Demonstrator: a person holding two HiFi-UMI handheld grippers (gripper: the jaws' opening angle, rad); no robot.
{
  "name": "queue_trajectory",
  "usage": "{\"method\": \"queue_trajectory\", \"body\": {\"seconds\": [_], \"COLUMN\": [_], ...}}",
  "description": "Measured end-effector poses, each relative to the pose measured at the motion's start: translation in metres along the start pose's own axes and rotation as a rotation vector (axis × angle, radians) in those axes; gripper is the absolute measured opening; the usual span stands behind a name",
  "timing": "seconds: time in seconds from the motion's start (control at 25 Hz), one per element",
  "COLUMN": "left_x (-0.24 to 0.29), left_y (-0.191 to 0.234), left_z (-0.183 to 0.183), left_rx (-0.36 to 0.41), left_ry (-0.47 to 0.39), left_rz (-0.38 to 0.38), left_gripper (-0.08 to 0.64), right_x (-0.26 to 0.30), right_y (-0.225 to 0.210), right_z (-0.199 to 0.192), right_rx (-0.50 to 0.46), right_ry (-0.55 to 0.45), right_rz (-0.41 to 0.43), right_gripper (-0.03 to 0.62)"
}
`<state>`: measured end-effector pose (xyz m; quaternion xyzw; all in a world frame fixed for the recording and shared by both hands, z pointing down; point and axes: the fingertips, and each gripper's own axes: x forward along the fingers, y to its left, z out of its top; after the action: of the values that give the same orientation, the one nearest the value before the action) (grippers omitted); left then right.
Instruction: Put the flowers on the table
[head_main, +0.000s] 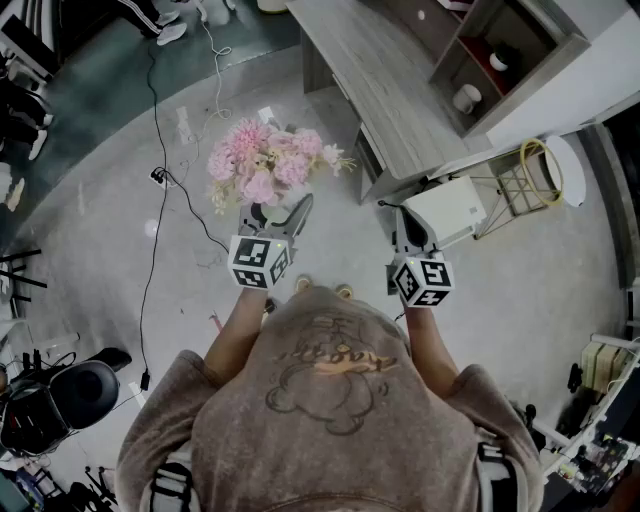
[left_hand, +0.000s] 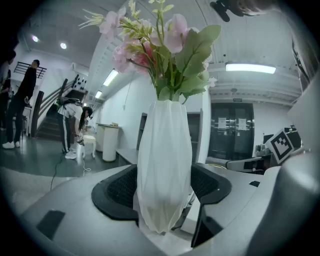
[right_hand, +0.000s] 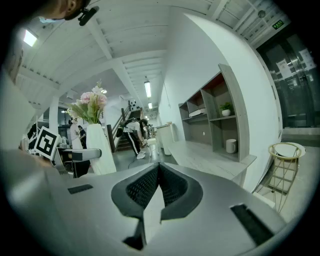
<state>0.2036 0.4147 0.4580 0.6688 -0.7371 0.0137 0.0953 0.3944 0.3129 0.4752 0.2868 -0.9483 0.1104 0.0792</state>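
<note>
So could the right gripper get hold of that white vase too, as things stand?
Probably yes. The white vase is clamped in the left gripper, beside the right gripper with only open air between. The right jaws are shut, though, and would have to open first.

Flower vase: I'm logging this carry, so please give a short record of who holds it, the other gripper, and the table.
Held item: white vase of pink flowers, upright
Holder: left gripper, jaws closed on the vase
Right gripper: shut, empty
Table: ahead, vase not yet on it
</note>
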Motion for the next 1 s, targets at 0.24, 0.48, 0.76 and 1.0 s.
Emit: {"method": "queue_trajectory", "body": {"seconds": [0.24,0.48,0.76,1.0], "left_x": [0.004,0.002,0.0,0.004], "left_y": [0.005,0.027,0.055,0.075], "left_z": [-0.001,0.0,0.004,0.007], "left_rx": [0.003,0.01,0.053,0.049], "left_ry": [0.0,-0.002,-0.003,-0.015], "left_rz": [-0.01,-0.025,-0.068,-0.079], "left_gripper": [0.342,0.342,0.341,0.341], "right_x": [0.008,0.022,0.043,0.063], "right_y": [0.003,0.021,0.041,0.053], "right_z": [0.0,-0.006,-0.014,-0.012], "right_rx": [0.012,0.006,0.022,0.031], "right_ry": [-0.008,0.012,0.009,0.002], "right_rz": [-0.002,-0.005,-0.031,-0.03], "right_gripper": [-0.003,-0.003,-0.003,-0.003]}}
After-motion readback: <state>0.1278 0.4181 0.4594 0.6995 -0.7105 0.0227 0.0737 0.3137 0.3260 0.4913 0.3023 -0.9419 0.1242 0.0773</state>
